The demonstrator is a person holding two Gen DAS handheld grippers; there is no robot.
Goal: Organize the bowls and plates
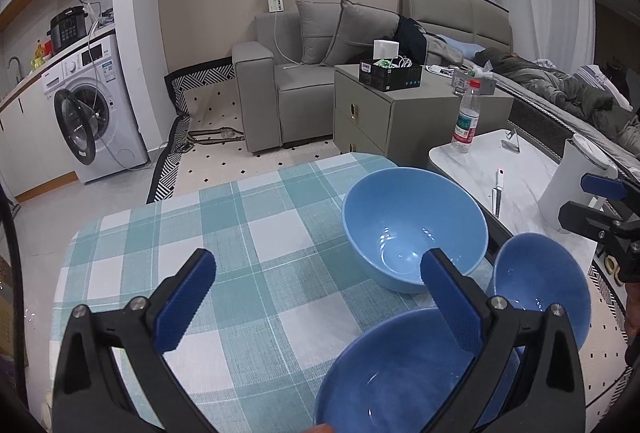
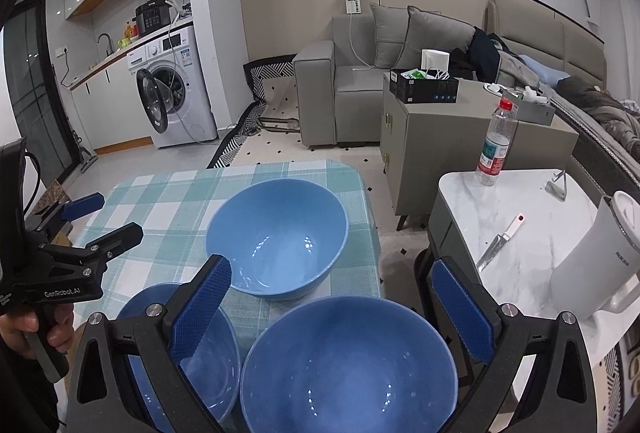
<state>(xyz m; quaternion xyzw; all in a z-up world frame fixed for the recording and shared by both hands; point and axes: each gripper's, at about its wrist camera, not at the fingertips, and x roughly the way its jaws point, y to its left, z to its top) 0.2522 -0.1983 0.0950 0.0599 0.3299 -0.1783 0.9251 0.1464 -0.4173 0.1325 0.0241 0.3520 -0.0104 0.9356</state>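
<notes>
three blue bowls [image 1: 414, 229] – checked cloth [image 1: 224, 233], left gripper [image 1: 318, 289] spread

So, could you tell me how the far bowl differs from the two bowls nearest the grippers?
The far bowl is paler blue; the near right bowl and near left bowl are deeper blue. It stands apart, farther up the checked cloth; the near pair sit side by side. All are upright and empty.

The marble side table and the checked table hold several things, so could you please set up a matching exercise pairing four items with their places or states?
Items:
1. knife
2. water bottle
3. largest blue bowl
4. washing machine door

Places or states:
A. on the checked cloth
B. hanging open
C. lying flat on the marble top
D. upright at the marble top's far edge

Pairs: 1-C, 2-D, 3-A, 4-B
</notes>
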